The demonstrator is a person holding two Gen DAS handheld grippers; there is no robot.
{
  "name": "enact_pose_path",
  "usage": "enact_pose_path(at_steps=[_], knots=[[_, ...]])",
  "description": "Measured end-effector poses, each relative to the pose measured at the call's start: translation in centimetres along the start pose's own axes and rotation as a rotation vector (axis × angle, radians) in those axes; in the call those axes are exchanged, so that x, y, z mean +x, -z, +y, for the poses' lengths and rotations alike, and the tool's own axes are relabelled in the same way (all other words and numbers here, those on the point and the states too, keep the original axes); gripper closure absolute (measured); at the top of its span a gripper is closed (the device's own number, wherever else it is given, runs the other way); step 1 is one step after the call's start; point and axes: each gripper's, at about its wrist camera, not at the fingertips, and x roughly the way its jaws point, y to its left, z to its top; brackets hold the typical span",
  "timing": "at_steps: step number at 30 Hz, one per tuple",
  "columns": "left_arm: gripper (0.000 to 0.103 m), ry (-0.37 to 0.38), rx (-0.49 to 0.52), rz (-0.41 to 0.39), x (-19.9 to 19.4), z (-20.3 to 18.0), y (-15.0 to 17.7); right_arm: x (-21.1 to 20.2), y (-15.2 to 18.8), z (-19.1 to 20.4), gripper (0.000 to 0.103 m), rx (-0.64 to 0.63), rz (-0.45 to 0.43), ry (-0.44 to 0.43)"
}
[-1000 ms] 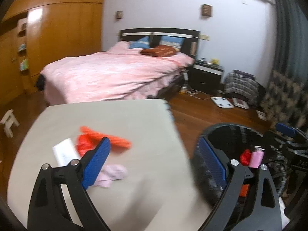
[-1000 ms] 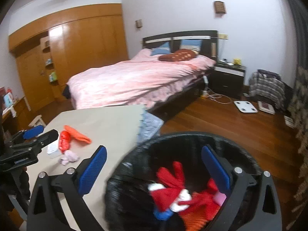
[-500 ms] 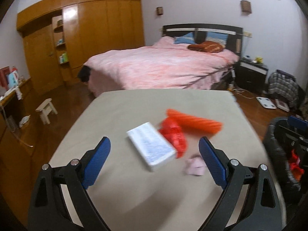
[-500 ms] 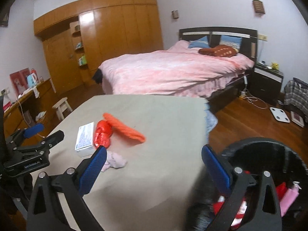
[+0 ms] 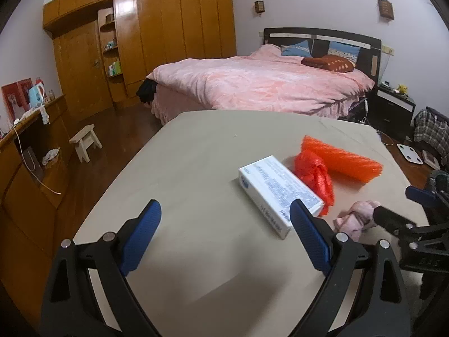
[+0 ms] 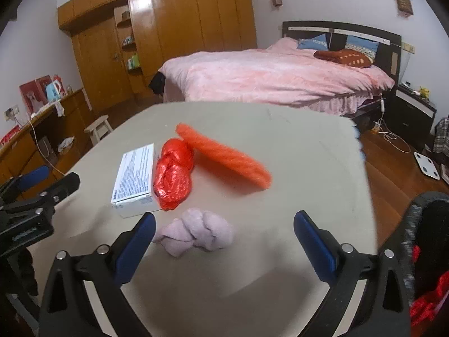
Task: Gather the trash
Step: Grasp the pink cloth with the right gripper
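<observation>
Beige cloth covers the table (image 6: 280, 146), where a white box (image 6: 134, 178), red bag (image 6: 174, 174), orange roll (image 6: 224, 157) and pink wad (image 6: 196, 231) are gathered. Both the left gripper (image 5: 224, 234) and right gripper (image 6: 223, 240) are held with jaws apart. A pink bed (image 5: 261, 84) and wooden wardrobe (image 5: 174, 36) are seen behind.

left gripper (image 5: 224, 233) fingers spread, right gripper (image 6: 224, 238) likewise
</observation>
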Motion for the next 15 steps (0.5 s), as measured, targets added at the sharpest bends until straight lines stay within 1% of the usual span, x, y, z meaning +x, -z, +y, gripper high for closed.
enact_pose_path(at_steps=[2,6,9,11,13,15], knots=[[0.013,-0.001,-0.006,0.005,0.3,0.4,0.2,0.9,-0.2,0.4,0.006,-0.002,0.032,-0.008],[0.013,-0.001,-0.020,0.011,0.7,1.0,0.4,1.7,-0.4,1.1,0.007,-0.020,0.060,-0.013],[0.013,0.007,-0.031,0.015,1.0,1.2,0.3,2.5,-0.1,1.6,0.012,-0.039,0.106,-0.013],[0.013,0.012,-0.030,0.016,1.2,1.0,0.4,2.7,-0.1,1.6,0.017,-0.038,0.125,-0.017],[0.013,0.023,-0.033,0.022,1.4,0.8,0.4,3.0,0.1,1.5,0.030,-0.034,0.151,-0.030],[0.013,0.033,-0.033,0.026,1.7,0.4,0.4,3.3,0.3,1.4,0.040,-0.032,0.173,-0.051]])
